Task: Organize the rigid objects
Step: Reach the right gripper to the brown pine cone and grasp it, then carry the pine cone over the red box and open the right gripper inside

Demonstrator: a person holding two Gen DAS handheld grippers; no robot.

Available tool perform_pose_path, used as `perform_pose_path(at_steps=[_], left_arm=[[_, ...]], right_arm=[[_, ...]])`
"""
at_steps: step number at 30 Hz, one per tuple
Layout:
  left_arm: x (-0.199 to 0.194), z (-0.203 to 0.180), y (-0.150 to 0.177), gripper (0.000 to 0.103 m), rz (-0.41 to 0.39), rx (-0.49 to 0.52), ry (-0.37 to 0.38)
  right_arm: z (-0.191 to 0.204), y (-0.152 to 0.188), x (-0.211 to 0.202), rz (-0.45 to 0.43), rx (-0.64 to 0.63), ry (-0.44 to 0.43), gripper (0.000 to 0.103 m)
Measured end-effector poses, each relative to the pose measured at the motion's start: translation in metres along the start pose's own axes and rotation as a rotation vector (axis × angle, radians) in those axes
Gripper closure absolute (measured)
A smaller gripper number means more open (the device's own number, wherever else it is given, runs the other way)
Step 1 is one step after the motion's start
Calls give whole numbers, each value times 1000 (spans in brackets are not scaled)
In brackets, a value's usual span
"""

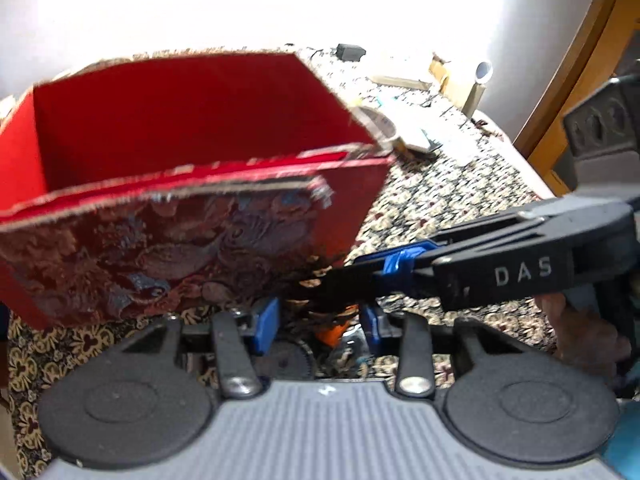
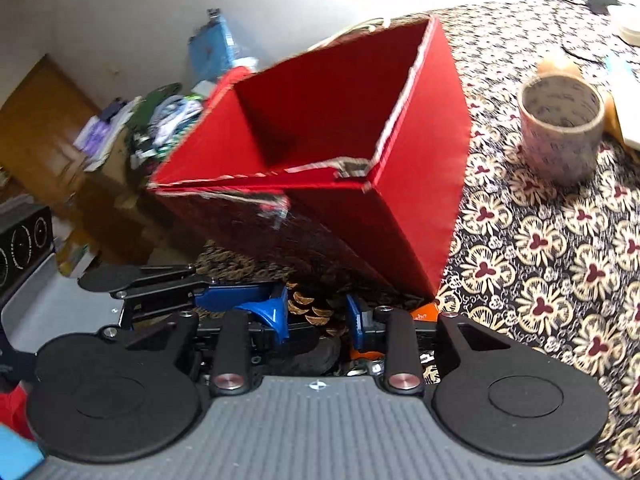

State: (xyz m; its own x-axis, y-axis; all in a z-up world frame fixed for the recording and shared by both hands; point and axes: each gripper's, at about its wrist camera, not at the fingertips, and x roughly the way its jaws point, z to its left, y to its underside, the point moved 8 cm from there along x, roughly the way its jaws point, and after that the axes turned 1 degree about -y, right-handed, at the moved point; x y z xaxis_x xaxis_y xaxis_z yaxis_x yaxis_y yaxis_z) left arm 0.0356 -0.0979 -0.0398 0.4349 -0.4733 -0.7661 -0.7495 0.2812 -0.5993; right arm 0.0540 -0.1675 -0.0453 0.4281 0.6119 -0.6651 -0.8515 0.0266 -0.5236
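Careful: your right hand-held gripper [image 2: 318,320] seems clamped on the pinecone [image 2: 310,308]; the left [image 1: 318,320], apart, crowds it and could knock it loose beside the red box [image 2: 320,128].

Two wrist fisheyes, both low and close on the red box.

Left wrist view sat just in front of the red box [image 1: 176,184], facing its brocade front and open top, with the patterned cloth [image 1: 440,208] running off right of the box. Right wrist view sat equally near, looking at the red box [image 2: 340,152] from its front corner, the tape roll [image 2: 560,128] right of the box. Both shared the box, the cloth, and the pine cone [image 2: 308,308] below the box.
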Motion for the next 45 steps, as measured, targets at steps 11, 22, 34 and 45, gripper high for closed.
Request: perform_pose_path(at_steps=[11,22,34,45], left_arm=[[-47,-48,-59,65,-190,29,-31],[-39,42,-128,65,-261,-5,-164],[27,161,-121,64,-48,-111,-211],[48,187,-122,55,63,-105,-278]], right_arm=[[11,-49,-68,-99,-123,-144,91],[35,-134,-9,-140,-114,-152,91],[31,-155,138,46,-20,-16,91],[17,-153,188,115,89,60,92]])
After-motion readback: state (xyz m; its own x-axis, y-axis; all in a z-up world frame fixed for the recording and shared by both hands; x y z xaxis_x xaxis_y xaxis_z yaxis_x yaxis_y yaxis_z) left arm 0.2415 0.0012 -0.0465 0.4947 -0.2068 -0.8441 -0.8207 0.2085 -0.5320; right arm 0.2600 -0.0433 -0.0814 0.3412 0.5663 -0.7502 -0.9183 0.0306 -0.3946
